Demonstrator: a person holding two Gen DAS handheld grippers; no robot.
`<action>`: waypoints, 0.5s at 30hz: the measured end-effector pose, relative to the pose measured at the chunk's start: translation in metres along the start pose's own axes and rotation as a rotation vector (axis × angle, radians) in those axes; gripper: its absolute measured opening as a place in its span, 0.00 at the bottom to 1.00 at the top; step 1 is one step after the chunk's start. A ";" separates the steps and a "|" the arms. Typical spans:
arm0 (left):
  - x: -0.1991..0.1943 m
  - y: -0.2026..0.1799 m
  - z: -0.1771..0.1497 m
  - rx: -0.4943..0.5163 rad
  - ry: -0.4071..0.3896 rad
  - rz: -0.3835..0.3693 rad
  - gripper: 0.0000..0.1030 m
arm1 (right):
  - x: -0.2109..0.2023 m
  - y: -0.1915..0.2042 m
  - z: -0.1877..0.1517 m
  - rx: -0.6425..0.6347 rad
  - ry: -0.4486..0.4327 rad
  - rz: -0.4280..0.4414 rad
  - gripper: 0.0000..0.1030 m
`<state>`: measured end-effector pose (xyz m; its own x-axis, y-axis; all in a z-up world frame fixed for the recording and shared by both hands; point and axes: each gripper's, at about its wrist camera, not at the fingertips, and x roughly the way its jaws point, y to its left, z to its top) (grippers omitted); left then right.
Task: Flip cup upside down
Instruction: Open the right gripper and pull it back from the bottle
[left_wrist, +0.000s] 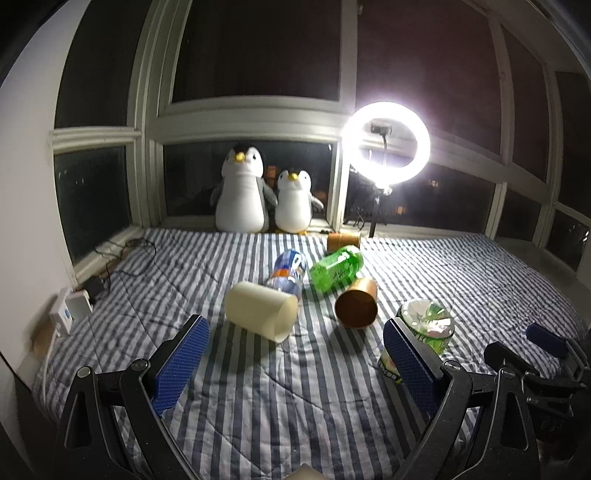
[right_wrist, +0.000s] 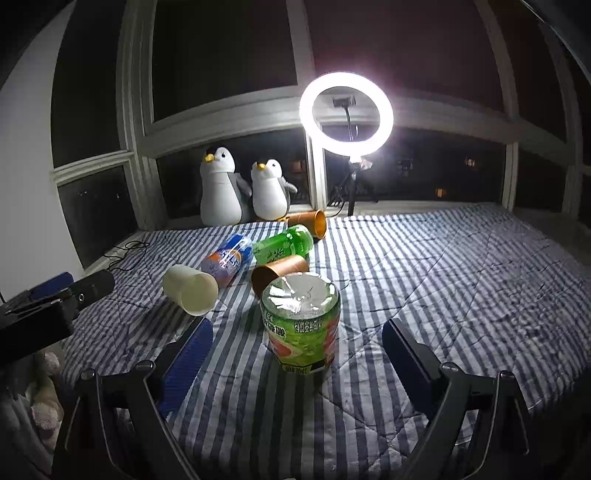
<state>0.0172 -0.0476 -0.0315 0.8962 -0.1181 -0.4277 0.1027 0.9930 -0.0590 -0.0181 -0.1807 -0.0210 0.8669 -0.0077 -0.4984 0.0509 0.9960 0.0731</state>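
A cream cup (left_wrist: 261, 310) lies on its side on the striped bedspread (left_wrist: 295, 398), mouth toward me; it also shows in the right wrist view (right_wrist: 190, 290). A brown cup (left_wrist: 357, 304) lies on its side to its right, also seen in the right wrist view (right_wrist: 277, 274). A second brown cup (left_wrist: 342, 240) lies farther back. My left gripper (left_wrist: 295, 365) is open and empty, just short of the cream cup. My right gripper (right_wrist: 297, 363) is open around a green bottle (right_wrist: 300, 323) standing upside down, without touching it.
A green bottle (left_wrist: 336, 267) and a blue-orange bottle (left_wrist: 288, 271) lie among the cups. Two plush penguins (left_wrist: 242, 192) sit at the window. A ring light (left_wrist: 386, 142) stands at the back. A power strip (left_wrist: 70, 310) and cables lie at the left edge.
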 end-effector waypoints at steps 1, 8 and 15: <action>-0.003 -0.001 0.000 0.004 -0.010 0.002 0.95 | -0.002 0.001 0.000 -0.004 -0.005 -0.006 0.91; -0.022 -0.011 0.002 0.022 -0.061 0.000 0.99 | -0.014 0.005 -0.002 -0.016 -0.018 -0.032 0.94; -0.037 -0.022 0.000 0.054 -0.092 0.012 0.99 | -0.024 0.007 -0.005 -0.016 -0.039 -0.048 0.96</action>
<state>-0.0178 -0.0653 -0.0145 0.9331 -0.1073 -0.3432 0.1126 0.9936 -0.0044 -0.0414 -0.1727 -0.0127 0.8824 -0.0583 -0.4669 0.0848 0.9958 0.0359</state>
